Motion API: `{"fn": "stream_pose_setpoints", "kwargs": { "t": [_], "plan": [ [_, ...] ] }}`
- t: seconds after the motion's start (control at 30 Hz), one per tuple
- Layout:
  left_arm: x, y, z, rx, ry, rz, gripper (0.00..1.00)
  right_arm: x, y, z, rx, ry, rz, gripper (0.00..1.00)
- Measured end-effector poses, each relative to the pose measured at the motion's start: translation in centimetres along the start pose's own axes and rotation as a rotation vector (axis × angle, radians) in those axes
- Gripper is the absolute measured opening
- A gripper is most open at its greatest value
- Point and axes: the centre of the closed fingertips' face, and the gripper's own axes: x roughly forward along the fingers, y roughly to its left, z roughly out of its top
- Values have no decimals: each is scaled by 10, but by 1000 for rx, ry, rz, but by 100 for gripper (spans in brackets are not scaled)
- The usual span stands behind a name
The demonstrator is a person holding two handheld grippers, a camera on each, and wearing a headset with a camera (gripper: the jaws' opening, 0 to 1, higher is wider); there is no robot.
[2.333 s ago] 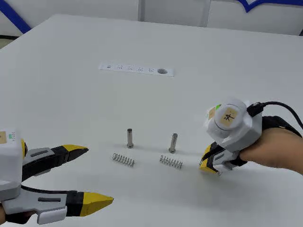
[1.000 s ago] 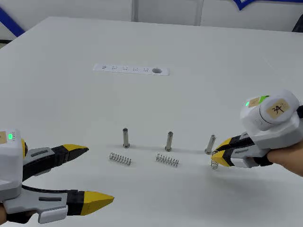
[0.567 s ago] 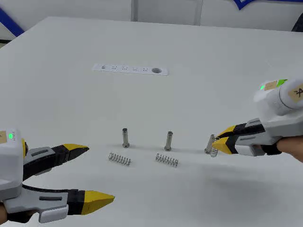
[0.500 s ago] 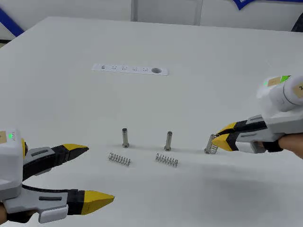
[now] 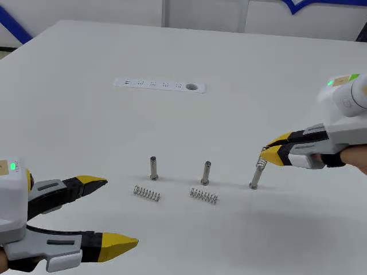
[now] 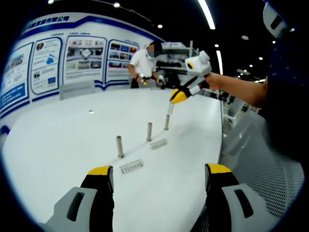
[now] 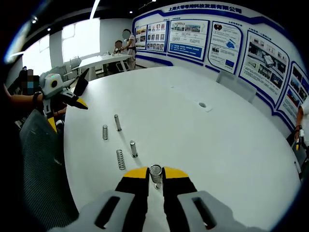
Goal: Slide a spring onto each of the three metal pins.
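White table [image 5: 86,69] carries everything, with a socket strip [image 5: 159,85] set flush toward its far edge. Toward the near edge, the left gripper [image 5: 120,212] hangs idle, jaws spread wide and holding nothing (its own view shows the same gap [image 6: 159,169]). The right gripper [image 5: 269,153] sits toward the table's right edge, its yellow tips pinched almost together on the top coils of a spring [image 5: 261,163]; in its own view the spring [image 7: 155,172] stands end-on between the tips [image 7: 155,175]. Three pins stand upright in a row near the near edge: the left pin [image 5: 153,168], the middle pin [image 5: 206,172] and the right pin [image 5: 254,179]. The held spring hangs at the right pin's top, though whether it is already threaded on I cannot tell. Two loose springs [image 5: 147,193] [image 5: 204,196] lie flat just in front of the other pins. A spring looks light, thin-wired and bouncy: squeezed hard it would likely buckle or flick away, so a gentle hold on the upper coils suits it, with the bottom mouth free.
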Motion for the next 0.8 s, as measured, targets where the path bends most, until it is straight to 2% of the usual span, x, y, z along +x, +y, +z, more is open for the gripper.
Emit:
{"fn": "stream_pose_setpoints", "kwargs": {
  "t": [0.8],
  "plan": [
    [-1,1,-3,-7,8,4,79,10,-9,-11,36,15,-8,12]
  ]
}}
